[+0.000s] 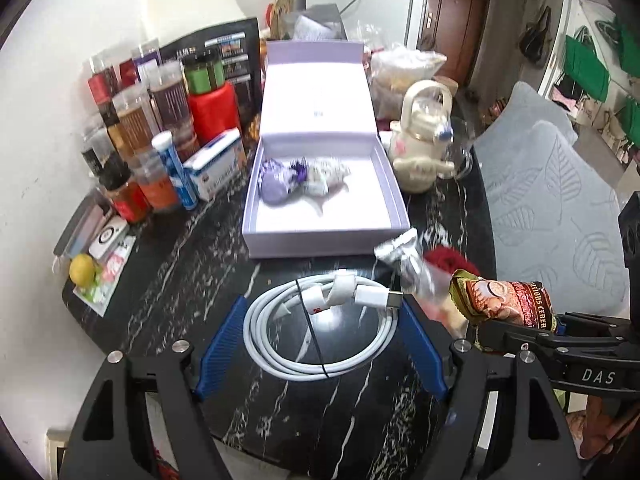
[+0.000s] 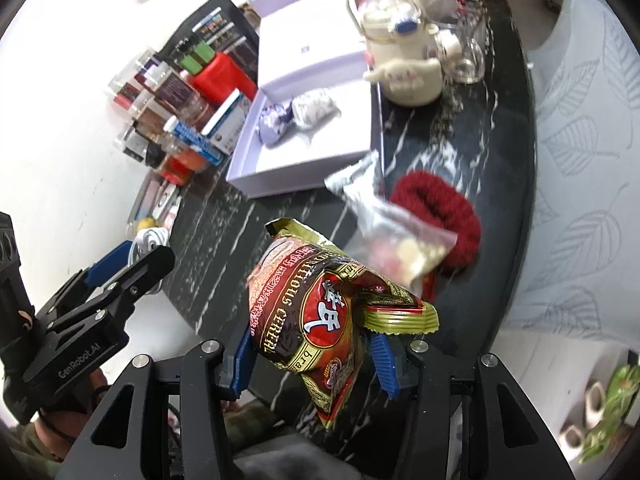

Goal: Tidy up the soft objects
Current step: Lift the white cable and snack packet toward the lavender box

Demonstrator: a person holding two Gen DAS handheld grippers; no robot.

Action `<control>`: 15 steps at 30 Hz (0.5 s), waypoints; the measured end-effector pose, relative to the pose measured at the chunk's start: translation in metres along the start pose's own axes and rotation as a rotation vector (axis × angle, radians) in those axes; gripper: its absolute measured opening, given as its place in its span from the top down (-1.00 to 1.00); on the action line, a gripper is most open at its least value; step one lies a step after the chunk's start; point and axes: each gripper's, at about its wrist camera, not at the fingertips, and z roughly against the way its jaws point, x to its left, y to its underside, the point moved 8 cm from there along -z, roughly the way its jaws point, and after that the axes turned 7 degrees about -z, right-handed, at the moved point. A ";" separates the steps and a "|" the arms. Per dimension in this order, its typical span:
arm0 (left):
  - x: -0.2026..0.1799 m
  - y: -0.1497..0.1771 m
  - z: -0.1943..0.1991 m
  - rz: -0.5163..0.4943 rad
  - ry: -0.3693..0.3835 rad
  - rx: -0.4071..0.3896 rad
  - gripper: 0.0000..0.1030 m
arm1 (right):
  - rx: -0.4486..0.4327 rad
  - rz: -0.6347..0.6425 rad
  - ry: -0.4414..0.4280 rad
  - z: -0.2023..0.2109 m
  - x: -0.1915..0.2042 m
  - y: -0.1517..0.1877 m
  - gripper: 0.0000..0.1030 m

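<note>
My left gripper is shut on a coiled white charging cable, its blue pads against both sides of the coil above the black marble table. My right gripper is shut on a red and gold cereal packet, which hangs crumpled between its pads. Beyond them an open lilac box holds a purple wrapped bundle and a white patterned one. A red fuzzy ring and a clear snack bag lie on the table right of the box.
Bottles and jars crowd the table's left side by the wall. A cream kettle and a glass mug stand right of the box. A lemon sits at the left edge. A grey cushioned seat lies beyond the right edge.
</note>
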 end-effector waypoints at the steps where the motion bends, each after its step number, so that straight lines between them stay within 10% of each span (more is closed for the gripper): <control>1: 0.001 -0.006 0.002 -0.001 0.000 -0.012 -0.49 | -0.007 0.006 0.001 0.003 0.002 -0.004 0.05; 15: 0.029 -0.081 0.011 -0.005 -0.035 -0.144 -0.49 | -0.133 0.176 0.007 0.038 0.044 -0.077 0.05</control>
